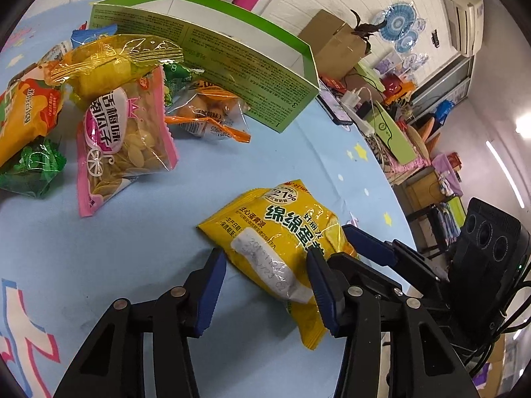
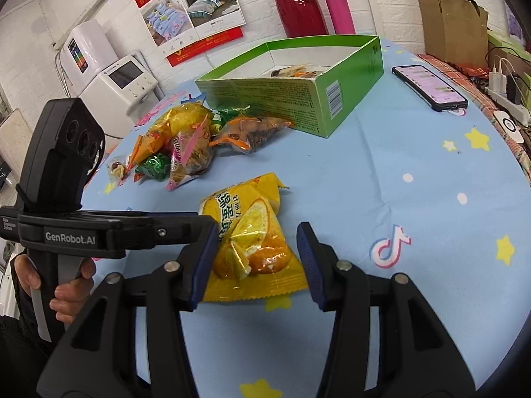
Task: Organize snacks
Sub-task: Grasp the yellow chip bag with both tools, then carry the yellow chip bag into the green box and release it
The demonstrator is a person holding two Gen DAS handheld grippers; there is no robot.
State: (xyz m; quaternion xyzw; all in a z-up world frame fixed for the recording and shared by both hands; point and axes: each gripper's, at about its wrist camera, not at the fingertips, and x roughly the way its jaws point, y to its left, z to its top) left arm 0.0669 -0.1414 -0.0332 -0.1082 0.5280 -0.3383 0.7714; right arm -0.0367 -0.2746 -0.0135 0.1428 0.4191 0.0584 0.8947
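Straddling the yellow egg-pie packet (image 2: 252, 242) with my right gripper (image 2: 255, 260), jaws wide, one blue pad on each side of it at lower centre of the right wrist frame. Left gripper (image 1: 265, 285) is wide as well, brought in over the same packet from the other side; I cannot tell whether its pads touch the film. Green box (image 2: 298, 106) sits upper centre, a few snacks already inside; snack pile (image 2: 179, 146) lies just left of it on the star-print cloth (image 2: 398, 165). Judgement: close one gripper only, across the packet's puffed middle, gently, since the film looks slippery.
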